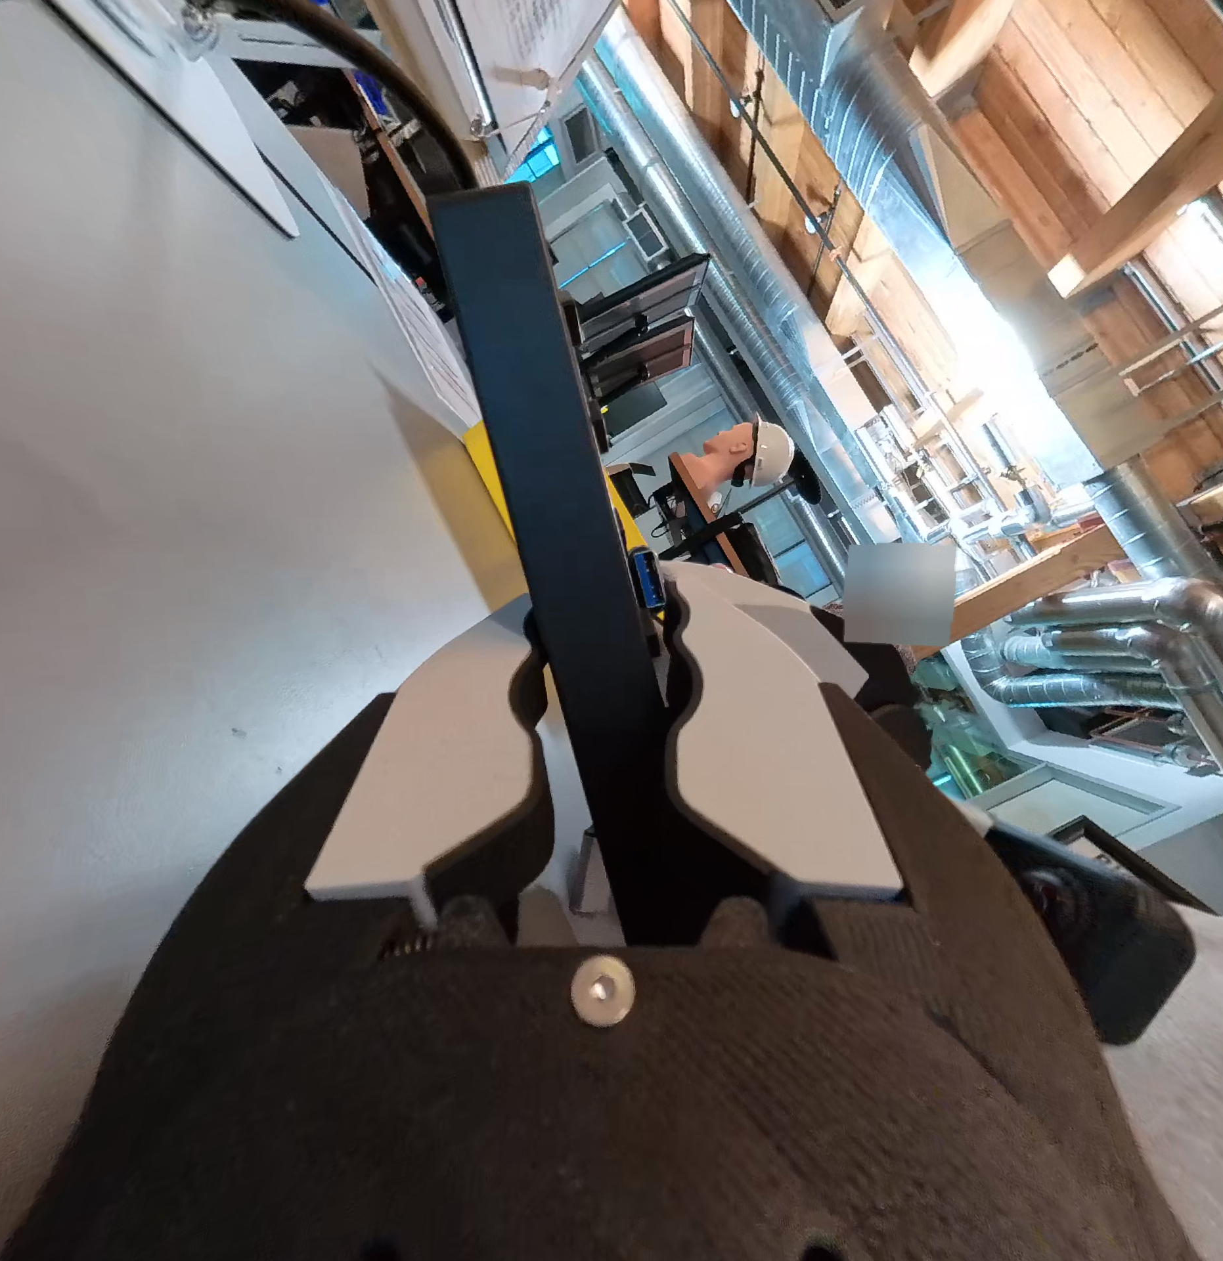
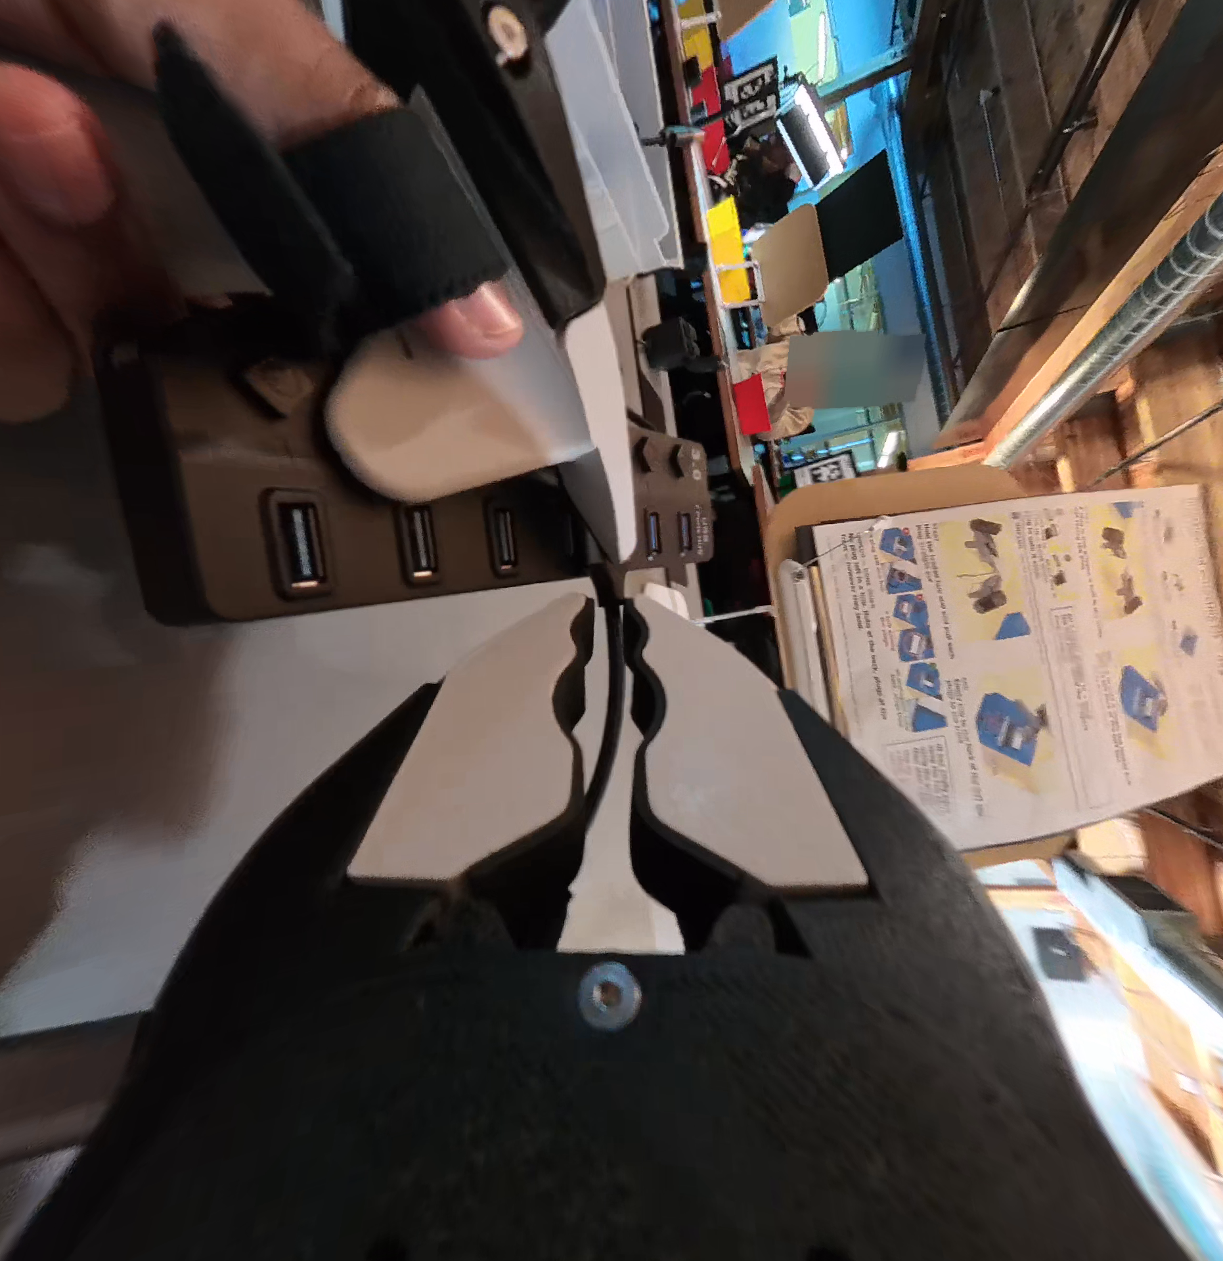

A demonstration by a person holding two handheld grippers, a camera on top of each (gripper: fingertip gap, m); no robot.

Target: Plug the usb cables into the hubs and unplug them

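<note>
— Between our left gripper's (image 1: 598, 638) grey fingers (image 1: 452, 744) we see the black hub (image 1: 527, 409) standing edge-on, running from deep in the grip up past the tips. Do we have it clamped?

— We do: both pads press on its flat sides. One blue port (image 1: 646, 576) shows on its right face, just above the right fingertip. To the left of it lies the white table (image 1: 151, 512).

— And from the right wrist view?

— Up ahead we see the same hub (image 2: 206, 539) lying across the frame, its row of ports (image 2: 298, 539) facing us, with the left gripper (image 2: 581, 437) pinching it from above and a person's hand (image 2: 63, 225) wrapped around that gripper's handle.

— Where is the cable?

— We see the thin black usb cable (image 2: 605, 723) running up the gap of our right gripper (image 2: 612, 607), and its plug end (image 2: 605, 576) touches the hub's port face just past our fingertips. We cannot tell whether it is fully seated.

— Is our right gripper squeezing it?

— Its fingers (image 2: 486, 744) are drawn close together around the cable, tips nearly meeting; whether they truly bite on the plug or cord we cannot tell, as the view is blurred there.

— Anything else?

— Off to the right we see a printed instruction sheet (image 2: 1004, 655) on a board.
</note>
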